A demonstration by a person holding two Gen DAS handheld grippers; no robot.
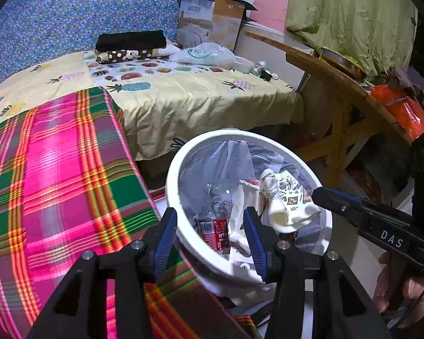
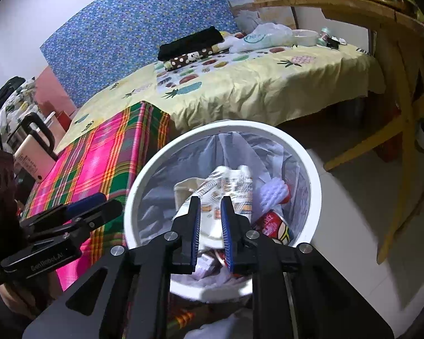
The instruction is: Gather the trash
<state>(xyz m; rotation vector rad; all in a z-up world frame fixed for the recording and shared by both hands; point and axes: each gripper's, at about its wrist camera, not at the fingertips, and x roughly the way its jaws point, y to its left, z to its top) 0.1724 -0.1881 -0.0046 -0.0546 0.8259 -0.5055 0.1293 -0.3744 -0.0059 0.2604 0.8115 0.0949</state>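
Both hand-held grippers, left (image 1: 209,236) and right (image 2: 210,227), hang released over the bin (image 1: 172,169), lower centre; trash inside, bag (image 1: 206,55) left on bed (image 1: 183,99).

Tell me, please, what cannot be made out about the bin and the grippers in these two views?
- Bin bottom: both views, buried under trash.
- Patterned wrapper: right wrist view, blurred; print unreadable.
- Red can: left wrist view, label partly hidden by bin rim.
- Right gripper: whether its pads touch the wrapper is unclear.
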